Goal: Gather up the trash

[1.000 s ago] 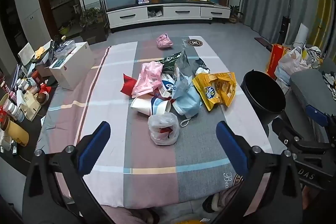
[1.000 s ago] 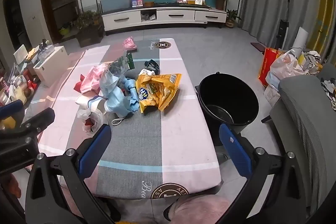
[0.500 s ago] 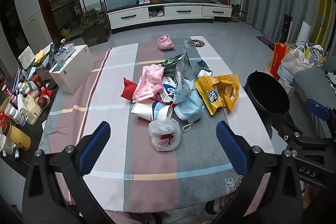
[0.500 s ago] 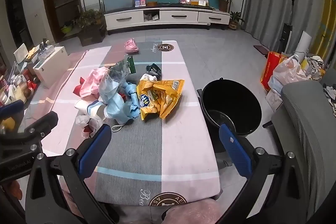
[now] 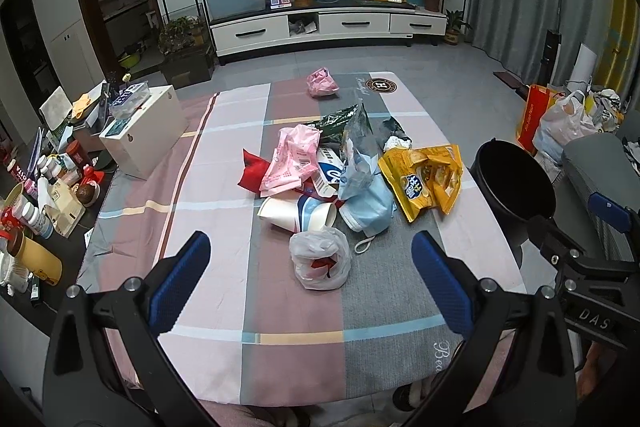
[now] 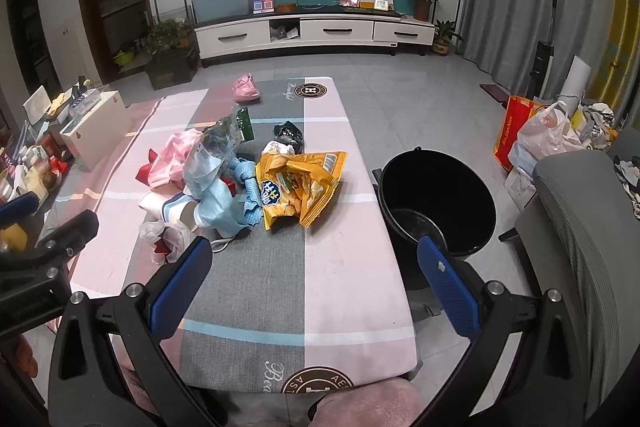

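- Both views have pulled back and risen a little over the last second, so the trash pile sits slightly lower and farther off; nothing on the desk [image 5: 224, 155] has shifted.
- Left hand-held gripper [image 5: 310, 285]: jaws spread wide and empty, hovering over the near edge of the desk, at the bottom of the frame.
- Right hand-held gripper [image 6: 316, 283]: also spread and empty, at the bottom of its frame, with the pile to the upper left and the bucket [image 6: 438, 205] to the upper right.
- Nearest the left hand-held gripper, centre of frame, lies a knotted clear plastic bag [image 5: 320, 259], soft and crumpled with something red inside; pinch it at a bunched fold, since slick film slips from a flat grip.
- Just beyond, paper cups [image 5: 298, 213] lie on their sides, light and easy to crush; beside them a limp blue face mask [image 5: 366, 205] trails its ear loop.
- Right of centre, the yellow snack bag [image 6: 298, 183] is glossy, creased and open; grip a crimped edge, mouth up, lest crumbs spill.
- Pink wrappers [image 5: 292, 161] and dark foil packets make up the back of the pile; a pink bag [image 5: 322, 83] lies well apart at the far end.
- Off the desk's right edge the bucket is round, black and rigid.
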